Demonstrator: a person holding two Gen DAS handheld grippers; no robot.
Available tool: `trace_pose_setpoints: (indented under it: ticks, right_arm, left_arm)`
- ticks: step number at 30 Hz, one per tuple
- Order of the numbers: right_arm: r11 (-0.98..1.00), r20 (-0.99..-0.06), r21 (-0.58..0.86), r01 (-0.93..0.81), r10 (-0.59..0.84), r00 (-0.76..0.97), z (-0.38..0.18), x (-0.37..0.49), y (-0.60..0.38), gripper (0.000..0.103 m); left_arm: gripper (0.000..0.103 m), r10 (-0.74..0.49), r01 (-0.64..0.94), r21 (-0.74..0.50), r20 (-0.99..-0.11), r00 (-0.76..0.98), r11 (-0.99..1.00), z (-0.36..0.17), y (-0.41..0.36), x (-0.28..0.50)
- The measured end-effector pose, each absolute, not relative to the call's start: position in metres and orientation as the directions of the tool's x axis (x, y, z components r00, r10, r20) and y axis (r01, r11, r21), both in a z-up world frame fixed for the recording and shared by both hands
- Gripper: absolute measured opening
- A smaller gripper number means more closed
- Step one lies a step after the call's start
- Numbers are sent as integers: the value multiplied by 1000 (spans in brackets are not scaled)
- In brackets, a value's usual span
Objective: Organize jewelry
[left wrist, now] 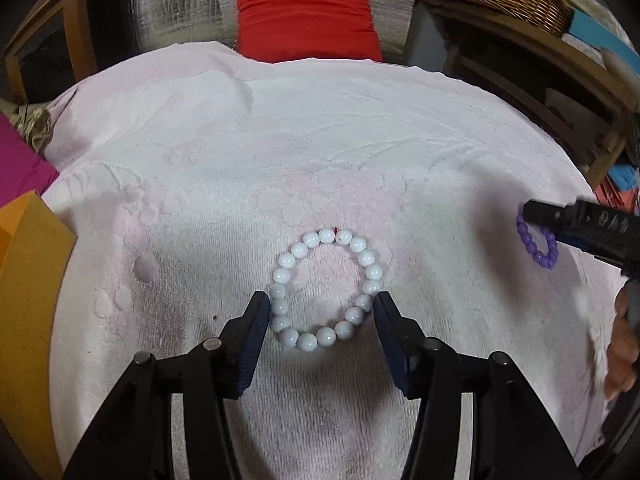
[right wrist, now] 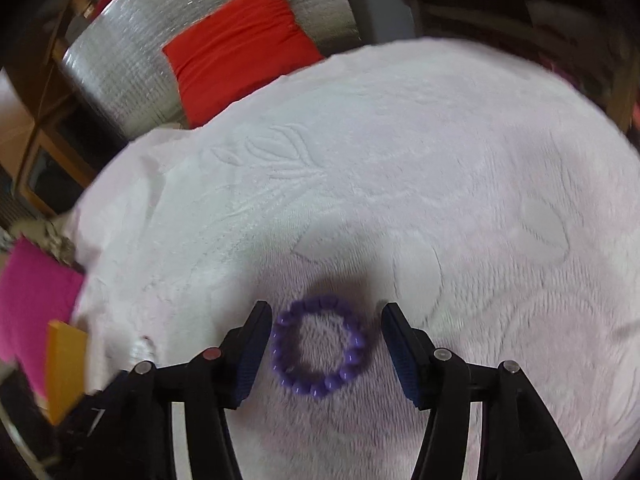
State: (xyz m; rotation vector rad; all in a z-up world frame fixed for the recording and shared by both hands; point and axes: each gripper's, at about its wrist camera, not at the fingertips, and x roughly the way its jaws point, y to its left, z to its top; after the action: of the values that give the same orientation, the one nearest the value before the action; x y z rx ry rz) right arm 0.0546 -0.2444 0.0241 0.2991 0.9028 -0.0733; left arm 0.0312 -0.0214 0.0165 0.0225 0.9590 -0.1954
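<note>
The white bracelet (left wrist: 326, 288) lies on the towel (left wrist: 360, 152) between the open left gripper (left wrist: 322, 308), its beads looking hard, round and slippery, so pinch at three and nine o'clock.

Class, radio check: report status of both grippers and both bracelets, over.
Left gripper open around white bead bracelet. Right gripper open around purple bead bracelet. Both flat on pink towel. Nothing in the way.
</note>
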Motion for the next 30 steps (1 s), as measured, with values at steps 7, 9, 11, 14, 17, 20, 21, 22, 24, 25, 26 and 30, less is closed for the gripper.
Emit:
trace_pose_setpoints:
  ticks: [7, 9, 11, 14, 17, 20, 21, 22, 24, 25, 26, 30]
  right_arm:
    - [988, -786, 94, 120, 0, 618, 22, 45, -226, 19]
    - [988, -792, 118, 101, 32, 610, 24, 38, -226, 19]
    - [986, -801, 148, 80, 72, 594, 24, 29, -227, 19]
    - [986, -810, 160, 49, 103, 577, 24, 16, -225, 19]
    - [988, -814, 155, 22, 115, 569, 23, 5, -220, 19]
    - [986, -821, 169, -2, 141, 554, 22, -10, -216, 19]
    - [984, -824, 175, -16, 155, 546, 22, -15, -213, 19]
    - [984, -825, 179, -27, 165, 541, 22, -19, -211, 19]
    - [982, -830, 180, -49, 179, 529, 21, -30, -207, 19]
    - [982, -833, 180, -60, 184, 522, 20, -38, -205, 19]
    - [982, -834, 178, -70, 188, 519, 20, -44, -202, 19]
    - [978, -843, 188, -85, 206, 497, 22, -55, -197, 20]
  left_arm:
    - [27, -200, 196, -110, -823, 531, 974, 14, -15, 30]
    - [26, -215, 201, -126, -826, 521, 971, 16, -10, 22]
    - [24, -230, 203, -144, -828, 511, 969, 17, -6, 19]
    - [24, -242, 207, -158, -835, 493, 966, 17, 1, 9]
    - [24, -231, 224, -135, -842, 488, 965, 18, 3, -4]
    - [24, -218, 243, -110, -851, 478, 964, 19, 7, -27]
    - [24, -214, 249, -103, -853, 476, 963, 19, 7, -34]
    - [24, -209, 257, -93, -856, 472, 962, 19, 8, -43]
    - [24, -205, 272, -81, -860, 468, 959, 20, 8, -56]
    - [24, -204, 280, -75, -862, 465, 957, 20, 10, -64]
    - [26, -202, 284, -71, -863, 464, 956, 20, 13, -71]
    - [30, -222, 306, -80, -855, 468, 949, 22, 23, -83]
